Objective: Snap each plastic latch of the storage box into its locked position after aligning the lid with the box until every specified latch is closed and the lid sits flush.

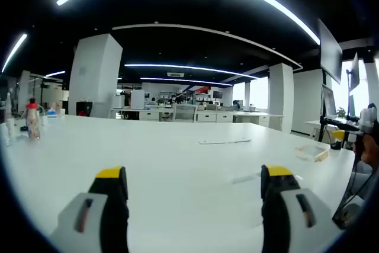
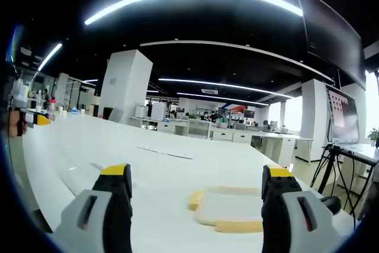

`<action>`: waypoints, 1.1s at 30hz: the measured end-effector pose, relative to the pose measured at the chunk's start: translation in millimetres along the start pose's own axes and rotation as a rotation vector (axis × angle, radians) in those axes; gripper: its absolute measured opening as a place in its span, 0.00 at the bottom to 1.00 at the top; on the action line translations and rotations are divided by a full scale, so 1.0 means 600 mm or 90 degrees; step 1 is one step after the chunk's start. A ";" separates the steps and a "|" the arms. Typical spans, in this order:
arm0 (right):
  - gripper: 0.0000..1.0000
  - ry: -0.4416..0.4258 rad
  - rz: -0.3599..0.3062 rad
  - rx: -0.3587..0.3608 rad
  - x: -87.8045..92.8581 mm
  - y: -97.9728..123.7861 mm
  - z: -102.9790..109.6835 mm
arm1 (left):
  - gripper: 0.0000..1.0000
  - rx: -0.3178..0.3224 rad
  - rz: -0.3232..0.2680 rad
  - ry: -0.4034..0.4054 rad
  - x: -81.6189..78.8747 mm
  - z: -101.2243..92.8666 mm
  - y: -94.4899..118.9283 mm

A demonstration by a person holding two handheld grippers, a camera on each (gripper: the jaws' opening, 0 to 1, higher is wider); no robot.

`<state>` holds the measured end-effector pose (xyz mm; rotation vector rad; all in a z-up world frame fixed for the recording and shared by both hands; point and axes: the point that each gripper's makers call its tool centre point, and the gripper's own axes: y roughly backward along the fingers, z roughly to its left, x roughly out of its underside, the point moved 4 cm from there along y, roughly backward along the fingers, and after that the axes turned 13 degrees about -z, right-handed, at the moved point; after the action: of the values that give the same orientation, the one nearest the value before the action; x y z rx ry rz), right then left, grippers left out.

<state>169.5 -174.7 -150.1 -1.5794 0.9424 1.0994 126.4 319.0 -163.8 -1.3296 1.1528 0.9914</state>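
Here both grippers [image 1: 193, 176] [image 2: 196, 175] hover level, jaws spread, storage box [image 2: 228, 208] before the right

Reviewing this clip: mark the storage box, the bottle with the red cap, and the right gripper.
storage box [image 2: 230, 208]: right gripper view, on its clear lid, between the yellow latches.
bottle [image 1: 33, 121]: left gripper view, on its body, below the red cap.
right gripper [image 2: 196, 179]: right gripper view, midway between its yellow tips, jaws apart.

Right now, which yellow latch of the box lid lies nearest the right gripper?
The long latch on the storage box lid's near edge, low between the right gripper's open jaws; the other latch sits on its left side.
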 end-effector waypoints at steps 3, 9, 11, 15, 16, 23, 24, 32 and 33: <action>0.92 0.002 0.000 0.002 0.000 0.001 -0.003 | 0.94 0.001 0.001 0.000 0.001 0.000 -0.001; 0.92 -0.001 -0.003 0.011 0.000 0.003 -0.013 | 0.94 0.001 0.000 0.007 0.003 -0.001 -0.003; 0.92 0.000 -0.002 0.015 0.000 0.004 -0.017 | 0.94 0.002 0.000 0.008 0.003 -0.001 -0.003; 0.92 0.007 -0.002 0.018 -0.001 0.006 -0.021 | 0.94 0.002 -0.002 0.006 0.002 -0.001 -0.001; 0.92 0.009 -0.002 0.021 -0.001 0.007 -0.023 | 0.94 0.000 -0.002 0.007 0.002 0.000 0.000; 0.92 0.006 -0.006 0.027 -0.003 0.010 -0.031 | 0.94 -0.005 -0.002 0.010 0.004 0.003 0.006; 0.92 0.006 -0.005 0.027 -0.003 0.010 -0.031 | 0.94 -0.005 -0.002 0.009 0.003 0.003 0.007; 0.92 0.002 -0.005 0.027 -0.001 0.013 -0.030 | 0.94 -0.006 -0.007 0.006 -0.002 0.004 0.008; 0.92 0.001 -0.005 0.027 -0.002 0.013 -0.029 | 0.94 -0.007 -0.007 0.007 -0.002 0.005 0.008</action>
<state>165.7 -193.5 -148.9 -1.5494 0.9530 1.0663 121.6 322.3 -163.7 -1.3508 1.1480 0.9846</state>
